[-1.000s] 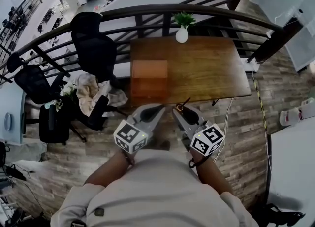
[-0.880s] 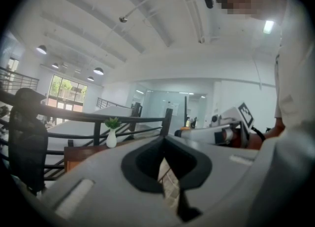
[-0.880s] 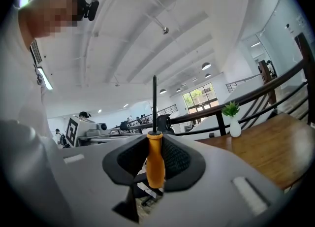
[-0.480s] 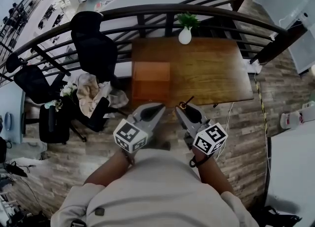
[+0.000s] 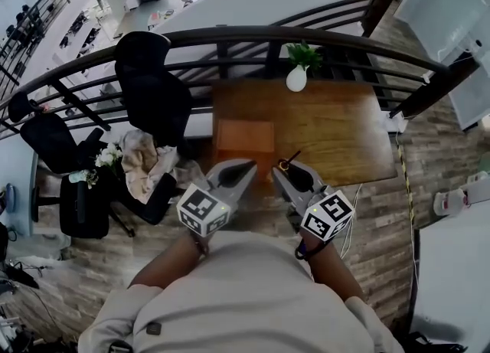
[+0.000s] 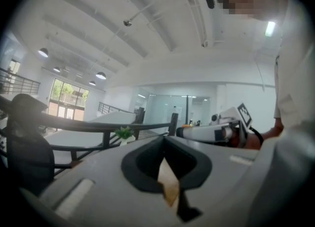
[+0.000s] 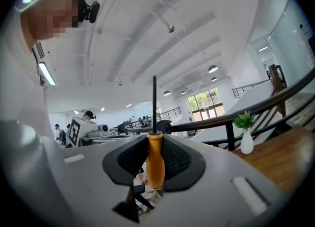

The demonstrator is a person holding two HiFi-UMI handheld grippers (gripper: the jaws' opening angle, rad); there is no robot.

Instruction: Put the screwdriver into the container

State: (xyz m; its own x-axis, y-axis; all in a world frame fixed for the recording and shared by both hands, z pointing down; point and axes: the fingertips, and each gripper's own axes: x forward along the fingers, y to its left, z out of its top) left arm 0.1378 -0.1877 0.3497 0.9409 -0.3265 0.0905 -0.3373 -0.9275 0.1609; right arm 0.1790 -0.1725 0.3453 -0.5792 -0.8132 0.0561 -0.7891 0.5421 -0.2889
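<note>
Two jaws of the right gripper (image 7: 155, 147) pinched the orange-handled, black-shafted screwdriver (image 7: 155, 167) upright by its handle; the left gripper (image 6: 165, 145) was closed, empty. Light, stiff, probably slick, so the handle suited. The orange-brown box container (image 5: 245, 137) sat farther off on the wooden table (image 5: 337, 129)

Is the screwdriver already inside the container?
No: the screwdriver is clamped upright in the right gripper, well short of the wooden container.
</note>
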